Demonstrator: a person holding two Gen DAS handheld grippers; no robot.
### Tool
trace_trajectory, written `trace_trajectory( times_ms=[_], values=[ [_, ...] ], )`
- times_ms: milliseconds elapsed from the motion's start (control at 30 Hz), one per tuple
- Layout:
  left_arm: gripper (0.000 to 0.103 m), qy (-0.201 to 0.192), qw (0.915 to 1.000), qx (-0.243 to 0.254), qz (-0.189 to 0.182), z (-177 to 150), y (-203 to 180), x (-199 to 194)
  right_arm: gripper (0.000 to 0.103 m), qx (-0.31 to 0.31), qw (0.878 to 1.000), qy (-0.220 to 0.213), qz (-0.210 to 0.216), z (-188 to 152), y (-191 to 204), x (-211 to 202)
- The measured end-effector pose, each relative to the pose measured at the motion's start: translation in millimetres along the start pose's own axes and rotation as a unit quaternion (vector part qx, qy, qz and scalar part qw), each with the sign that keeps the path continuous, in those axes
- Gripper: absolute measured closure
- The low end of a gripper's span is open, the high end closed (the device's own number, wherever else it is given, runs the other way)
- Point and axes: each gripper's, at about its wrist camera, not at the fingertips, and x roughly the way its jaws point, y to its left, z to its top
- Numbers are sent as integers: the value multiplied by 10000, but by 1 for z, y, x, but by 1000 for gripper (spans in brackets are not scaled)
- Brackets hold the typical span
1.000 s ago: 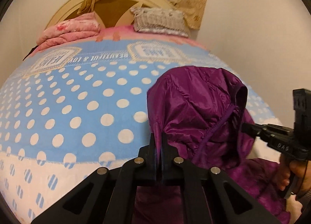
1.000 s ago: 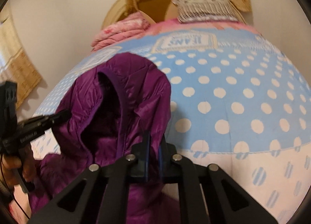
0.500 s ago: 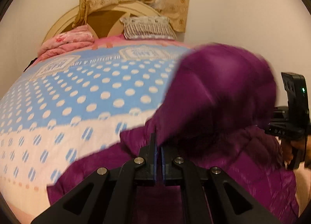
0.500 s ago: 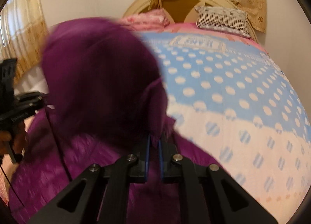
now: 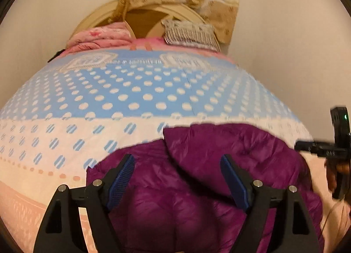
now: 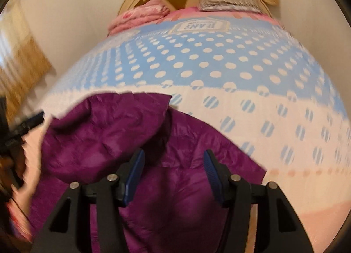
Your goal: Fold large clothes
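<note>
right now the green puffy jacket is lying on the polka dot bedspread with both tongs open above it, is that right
Not quite: the jacket is purple, not green, as the left wrist view shows plainly. The rest holds: it lies on the polka dot bedspread, and the left tongs and right tongs stand apart above it, their jaws opening with nothing pinched between them.

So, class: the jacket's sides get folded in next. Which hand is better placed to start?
Left, narrowly. Both jaws are opening, with nothing pinched. The side edge of the purple jacket lies just beside the left gripper; the right gripper sits further inside the edge on its side.
</note>
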Motion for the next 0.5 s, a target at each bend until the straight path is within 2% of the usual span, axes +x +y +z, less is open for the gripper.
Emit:
trace_trajectory(
  times_ms=[100,167,267,300,333,367,400,500],
  values=[
    [22,-36,9998,96,185,6,-20,4,43,246,9995,-158,139,0,11,-3],
    [22,101,9996,123,235,6,-35,14,41,691,9968,-172,358,1,17,1],
    [22,333,9988,297,180,-3,-54,26,37,1258,9885,253,799,-3,27,25],
    [22,373,9986,352,156,-7,-58,27,42,1263,9871,400,900,-6,33,33],
    [22,416,9981,418,158,-11,-62,28,66,1146,9886,501,835,-8,41,39],
    [22,431,9977,492,193,-15,-63,27,81,1050,9902,527,751,-10,47,40],
    [22,421,9974,546,187,-17,-63,25,89,991,9910,546,710,-12,53,40],
    [22,594,9945,807,318,-28,-62,26,90,969,9910,607,693,-21,57,38]
  ],
)
